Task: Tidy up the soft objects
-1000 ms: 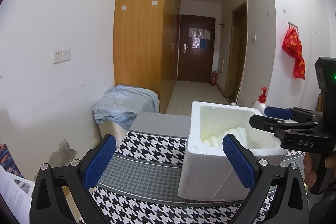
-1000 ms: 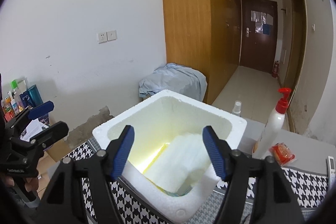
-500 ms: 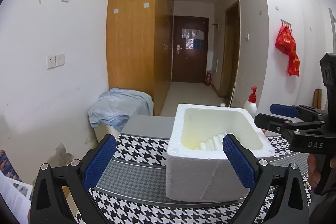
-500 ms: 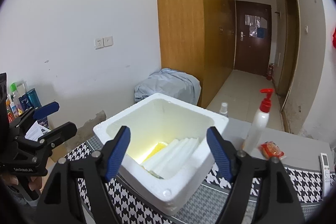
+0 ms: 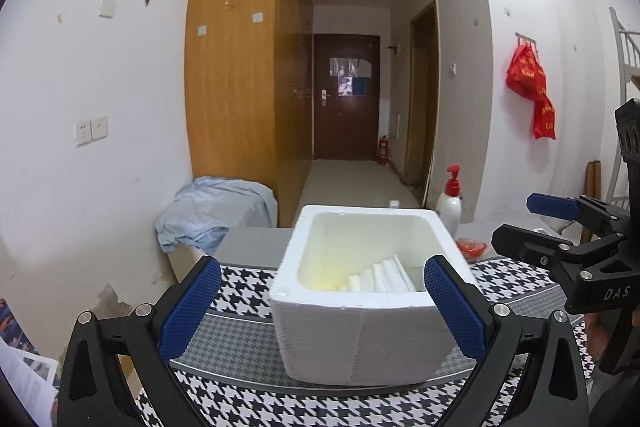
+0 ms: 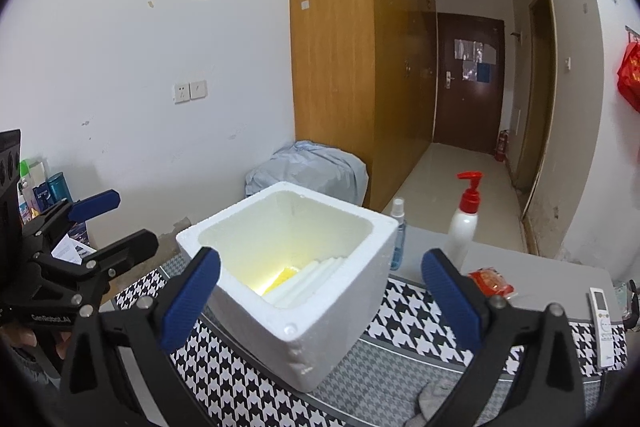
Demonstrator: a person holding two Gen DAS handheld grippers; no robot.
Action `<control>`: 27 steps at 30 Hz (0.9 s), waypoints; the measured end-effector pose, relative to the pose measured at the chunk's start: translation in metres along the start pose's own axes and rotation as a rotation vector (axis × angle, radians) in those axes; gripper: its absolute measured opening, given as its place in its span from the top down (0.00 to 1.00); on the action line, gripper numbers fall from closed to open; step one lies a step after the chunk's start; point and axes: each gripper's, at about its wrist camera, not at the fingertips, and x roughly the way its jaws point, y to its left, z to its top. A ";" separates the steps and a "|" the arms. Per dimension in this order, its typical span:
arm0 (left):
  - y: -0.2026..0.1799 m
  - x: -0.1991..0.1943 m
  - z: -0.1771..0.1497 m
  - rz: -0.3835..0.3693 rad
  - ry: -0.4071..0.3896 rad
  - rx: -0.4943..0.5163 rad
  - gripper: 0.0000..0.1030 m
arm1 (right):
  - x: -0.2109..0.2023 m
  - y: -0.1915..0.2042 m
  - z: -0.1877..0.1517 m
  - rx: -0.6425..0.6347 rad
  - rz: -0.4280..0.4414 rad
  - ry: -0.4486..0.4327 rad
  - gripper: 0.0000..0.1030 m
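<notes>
Both grippers hang back from the white foam box [image 6: 296,275]: my right gripper [image 6: 320,291] has just been opening and its blue pads now stand at full spread with nothing pinched; my left gripper [image 5: 320,307] is spread wide too, empty. Open air lies between pads and the box's thick, grainy rim. Inside, folded white soft sheets [image 6: 308,279] lean against the wall over something yellow. Smooth-walled and square, the box sits on a houndstooth cloth [image 6: 416,323], clear of the pump bottle [image 6: 464,223] and remote [image 6: 604,327].
</notes>
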 end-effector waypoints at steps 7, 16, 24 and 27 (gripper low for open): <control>-0.021 -0.005 0.003 -0.048 -0.009 0.009 0.01 | -0.026 -0.011 -0.009 0.002 -0.051 -0.023 0.01; -0.048 -0.014 0.005 -0.118 -0.022 0.047 0.01 | -0.054 -0.025 -0.017 0.033 -0.108 -0.041 0.01; -0.066 -0.017 0.006 -0.166 -0.029 0.056 0.01 | -0.077 -0.039 -0.027 0.063 -0.145 -0.063 0.01; -0.073 -0.017 0.006 -0.187 -0.030 0.062 0.01 | -0.086 -0.044 -0.031 0.074 -0.161 -0.070 0.01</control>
